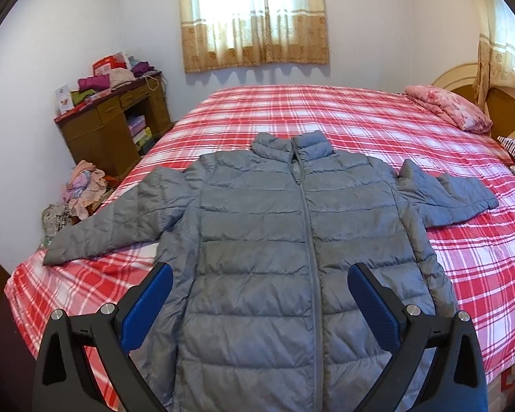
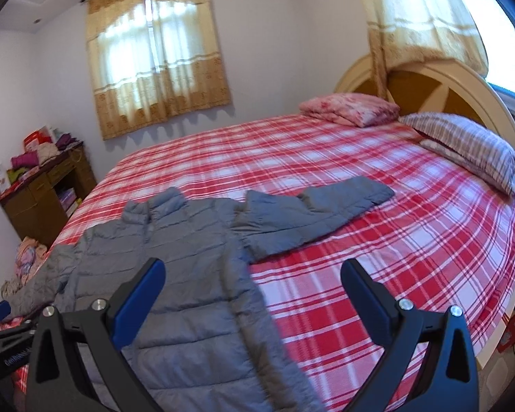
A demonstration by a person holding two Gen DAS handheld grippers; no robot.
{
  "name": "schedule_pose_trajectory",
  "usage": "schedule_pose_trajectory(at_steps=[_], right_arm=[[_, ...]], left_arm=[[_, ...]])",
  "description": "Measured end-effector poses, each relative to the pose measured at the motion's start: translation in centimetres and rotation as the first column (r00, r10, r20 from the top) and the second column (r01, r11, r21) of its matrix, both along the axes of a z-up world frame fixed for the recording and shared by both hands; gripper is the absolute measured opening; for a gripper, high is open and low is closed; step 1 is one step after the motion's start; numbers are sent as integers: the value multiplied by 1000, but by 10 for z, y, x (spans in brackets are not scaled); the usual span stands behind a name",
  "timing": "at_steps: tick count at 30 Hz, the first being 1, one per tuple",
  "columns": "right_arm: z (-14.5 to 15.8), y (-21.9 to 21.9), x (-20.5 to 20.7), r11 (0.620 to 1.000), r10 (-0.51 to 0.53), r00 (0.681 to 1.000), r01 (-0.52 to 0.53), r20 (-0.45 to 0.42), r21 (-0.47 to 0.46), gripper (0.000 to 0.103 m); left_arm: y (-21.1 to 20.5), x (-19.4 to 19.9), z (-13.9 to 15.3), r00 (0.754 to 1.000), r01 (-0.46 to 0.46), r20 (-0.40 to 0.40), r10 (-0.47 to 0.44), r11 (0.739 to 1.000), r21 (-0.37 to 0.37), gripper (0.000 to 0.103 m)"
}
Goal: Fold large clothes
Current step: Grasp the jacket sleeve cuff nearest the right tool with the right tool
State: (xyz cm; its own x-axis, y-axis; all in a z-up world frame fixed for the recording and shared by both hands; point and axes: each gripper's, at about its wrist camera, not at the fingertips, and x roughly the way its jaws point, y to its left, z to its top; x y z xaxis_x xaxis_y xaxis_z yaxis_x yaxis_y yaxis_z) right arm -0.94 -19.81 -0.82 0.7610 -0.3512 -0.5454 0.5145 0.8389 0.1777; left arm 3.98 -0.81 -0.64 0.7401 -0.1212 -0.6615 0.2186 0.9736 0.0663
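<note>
While the grey quilted puffer jacket (image 1: 257, 240) lies face up and zipped on the red-and-white plaid bedspread (image 1: 360, 116), you have yet to make a single fold. Its stand-up collar (image 1: 292, 146) points toward the far curtained window (image 1: 254, 17), its hem sits at the near edge of the bed, and both sleeves are spread out to the sides: the left sleeve (image 1: 113, 219) runs toward the bed's edge, while the right sleeve (image 2: 312, 216) lies slightly rumpled, angled toward the striped pillow (image 2: 463, 144) and the pink floral pillow (image 2: 350, 108) by the cream arched headboard (image 2: 429, 79). Your left gripper (image 1: 257, 295) hovers above the jacket's lower front with its blue-padded fingers spread wide and nothing between them. Your right gripper (image 2: 252, 295), equally wide and empty, hangs over the jacket's right flank and the bare bedspread beside it. Judging from this layout, the garment is flattened and ready, so the work appears to be at its start: sleeves still need bringing in across the body, and the body still needs folding. A wooden desk stacked with clothes (image 1: 113, 127) stands beyond the bed's left side.
</note>
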Motion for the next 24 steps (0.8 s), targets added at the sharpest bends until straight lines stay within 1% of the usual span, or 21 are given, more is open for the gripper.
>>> schedule_pose_trajectory(at_steps=[2,5,7,8,10,12,13,14,15,17,18,21,23,24], right_arm=[[-5,-26,-2,999,-42,999,42,-4,9,103],[-17,-82,0,990,-112,994,113,-17,83,103],[-27,-123,3,978,-154,988,157,-26,140,103],[-34,-145,4,966,-188,982,191,-33,173,103],[-52,-202,7,928,-271,962,269,-29,259,103],[-65,-240,10,891,-335,942,324,-20,317,101],[-77,-268,17,863,-363,931,351,-36,365,100],[-83,-281,22,849,-372,927,358,-40,389,96],[-91,-298,30,840,-370,928,352,-39,413,95],[-102,-317,47,835,-381,922,374,-68,402,86],[-107,-325,56,830,-392,916,391,-81,399,86],[-124,-343,82,815,-406,907,414,-112,404,85],[-136,-350,91,794,-420,899,430,-124,430,78],[-143,-355,96,778,-431,893,441,-131,448,78]], left_arm=[[-6,11,-5,1000,27,-8,-27,1000,11,102],[-7,32,-17,997,62,-46,-61,998,5,102],[-4,50,-23,995,59,-75,-59,998,1,102],[-1,59,-25,996,44,-84,-44,999,-2,102],[8,75,-28,996,7,-85,-8,1000,-14,102],[13,92,-32,997,5,-78,-6,1000,-16,102],[14,99,-35,997,15,-81,-16,1000,-15,102],[16,107,-38,996,23,-88,-24,1000,-15,102],[18,115,-42,995,19,-94,-20,1000,-12,102],[23,127,-47,995,-4,-99,3,1000,-12,102],[26,133,-49,995,-19,-101,17,1000,-20,102],[40,148,-55,992,-61,-116,52,995,-78,102],[47,154,-60,991,-80,-120,66,991,-110,102],[51,157,-63,989,-92,-124,76,988,-121,102]])
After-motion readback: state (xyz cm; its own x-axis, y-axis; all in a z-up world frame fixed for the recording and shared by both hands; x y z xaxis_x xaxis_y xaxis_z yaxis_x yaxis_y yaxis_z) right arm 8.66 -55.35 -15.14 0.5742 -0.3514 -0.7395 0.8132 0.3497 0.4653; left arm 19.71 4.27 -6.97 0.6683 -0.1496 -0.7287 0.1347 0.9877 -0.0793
